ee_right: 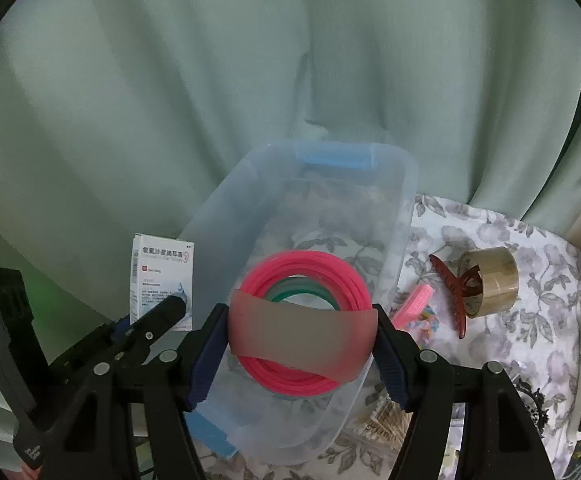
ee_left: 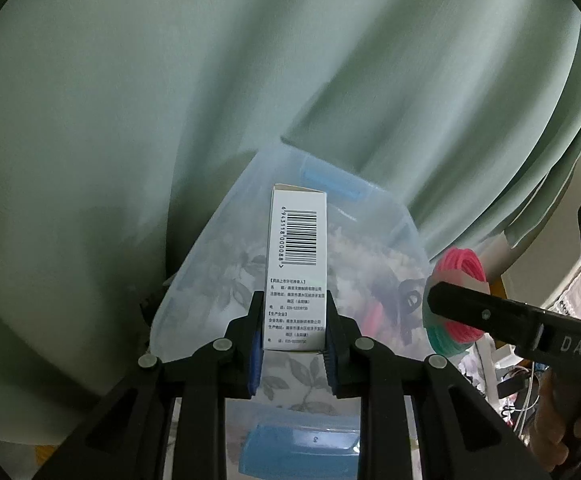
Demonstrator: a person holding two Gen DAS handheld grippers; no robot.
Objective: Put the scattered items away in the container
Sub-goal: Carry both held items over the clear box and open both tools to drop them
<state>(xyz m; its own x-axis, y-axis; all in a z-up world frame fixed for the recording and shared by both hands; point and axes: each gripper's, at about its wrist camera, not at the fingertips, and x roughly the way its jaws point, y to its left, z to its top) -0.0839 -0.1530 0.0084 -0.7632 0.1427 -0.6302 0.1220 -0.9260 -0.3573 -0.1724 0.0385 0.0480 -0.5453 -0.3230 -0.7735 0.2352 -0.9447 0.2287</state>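
Translucent container [ee_right: 404,184] with blue handle clips [ee_right: 332,162] stands on the floral-clothed table [ee_right: 530,320], at its far edge against the green curtain [ee_right: 210,60]. Seen from the right wrist view, the container's interior shows only the cloth pattern through its clear floor; no item can be confirmed lying inside from this angle. The left wrist view shows blurred dark and pink shapes through the wall, but whether these lie inside or beyond it cannot be told.

Left gripper [ee_left: 294,320] is clenched on a white carton [ee_left: 296,256], barcode side up, held upright over the near rim of the container.

Right gripper [ee_right: 302,336] grasps a coil of pink and green cord [ee_right: 290,272] with a translucent band across its front, pads pressing both sides, held above the container's near half.

Outside the container, on the table towards its right edge: a roll of brown tape [ee_right: 490,280], a red-brown hair claw [ee_right: 450,292] touching it, a pink brush-like item [ee_right: 414,300] just beside the container wall, and a heap of cotton swabs [ee_right: 382,420] near the front.
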